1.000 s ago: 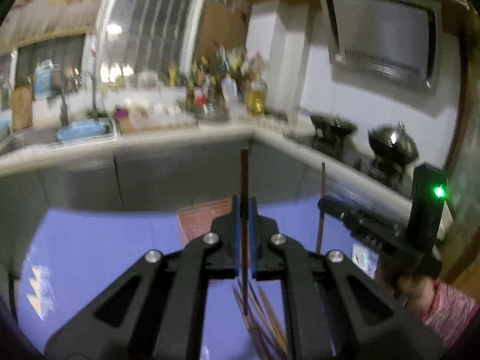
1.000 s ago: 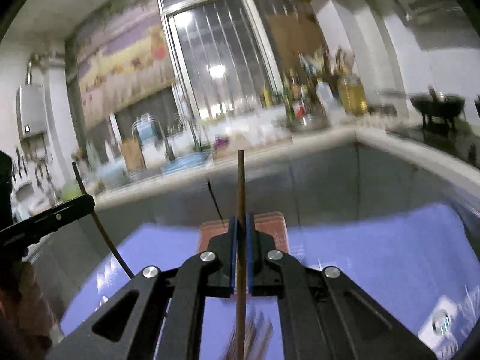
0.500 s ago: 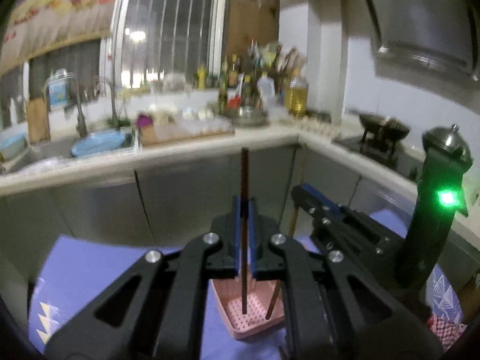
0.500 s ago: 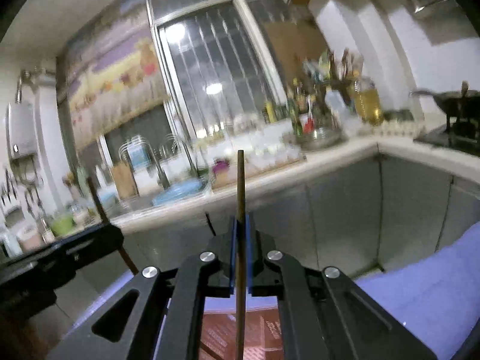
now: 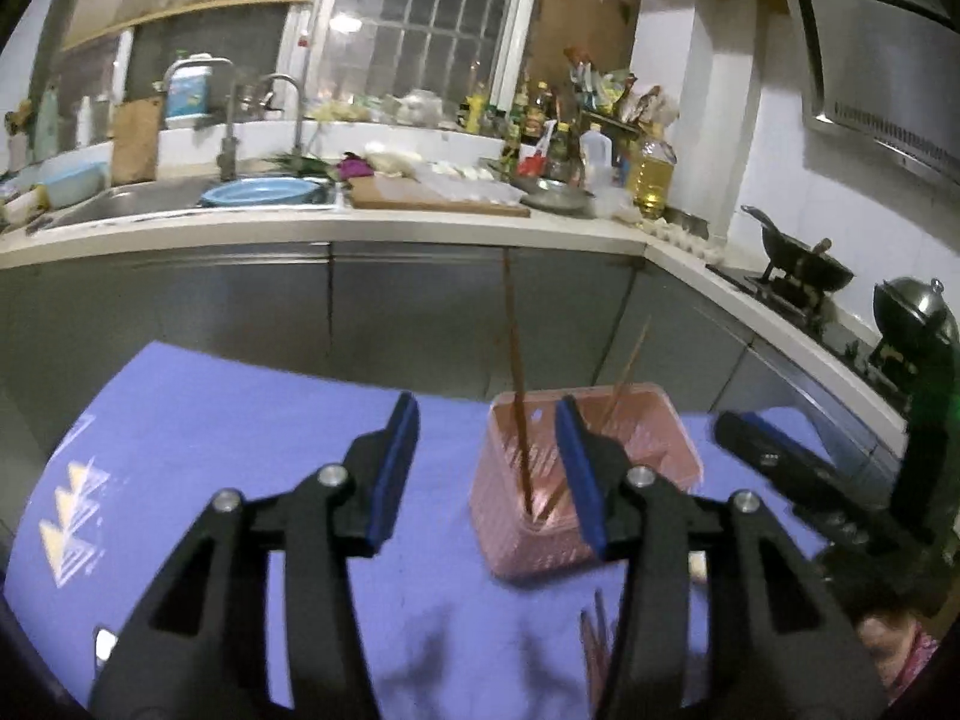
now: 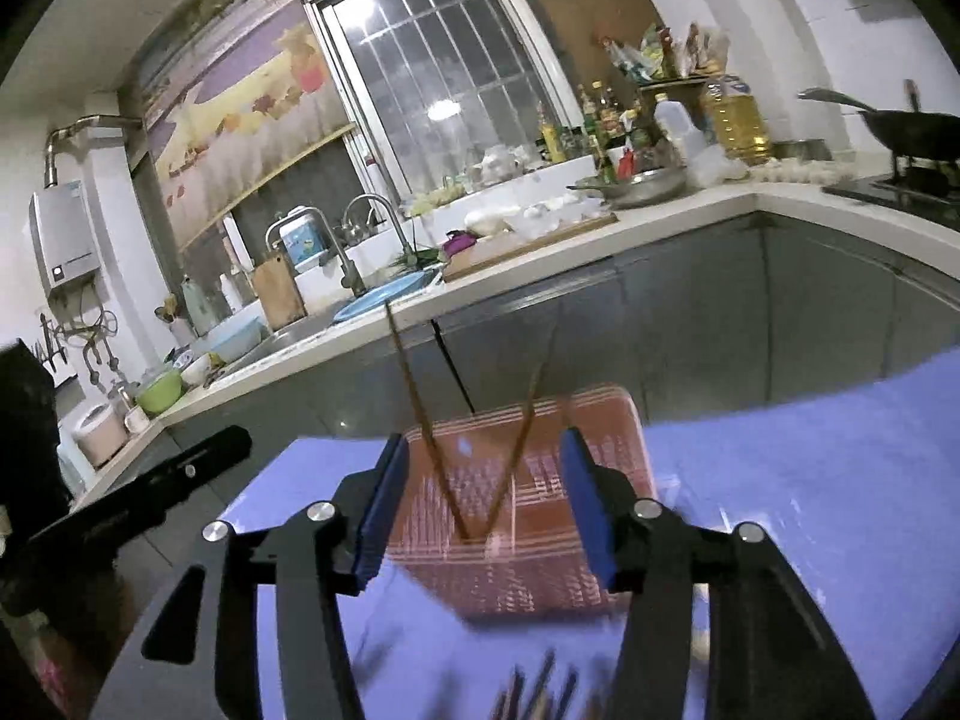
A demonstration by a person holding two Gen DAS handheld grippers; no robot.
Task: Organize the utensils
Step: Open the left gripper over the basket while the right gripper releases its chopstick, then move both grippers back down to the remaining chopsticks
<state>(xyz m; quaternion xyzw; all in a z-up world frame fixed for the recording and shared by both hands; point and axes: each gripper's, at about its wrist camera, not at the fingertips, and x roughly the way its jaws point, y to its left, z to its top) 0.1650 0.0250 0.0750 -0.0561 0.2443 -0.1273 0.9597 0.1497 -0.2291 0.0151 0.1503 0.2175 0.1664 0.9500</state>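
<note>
Left wrist view: a pink slotted basket (image 5: 585, 480) stands on the purple cloth (image 5: 240, 450), just ahead of the left gripper (image 5: 489, 468), whose fingers are spread wide and hold nothing. Right wrist view: the right gripper (image 6: 486, 504) is likewise spread and empty, the basket (image 6: 528, 516) lying between and beyond its blue pads (image 6: 381, 510). Two thin brown chopsticks (image 6: 420, 414) stand inside, leaning apart in a V.

A pink slotted basket (image 5: 585, 483) stands upright on the purple cloth (image 5: 240, 420), toward its far edge. Two brown chopsticks (image 6: 420, 402) stand in it, crossing near the bottom and leaning apart. More chopsticks (image 6: 534, 690) lie blurred on the cloth's near edge.
</note>
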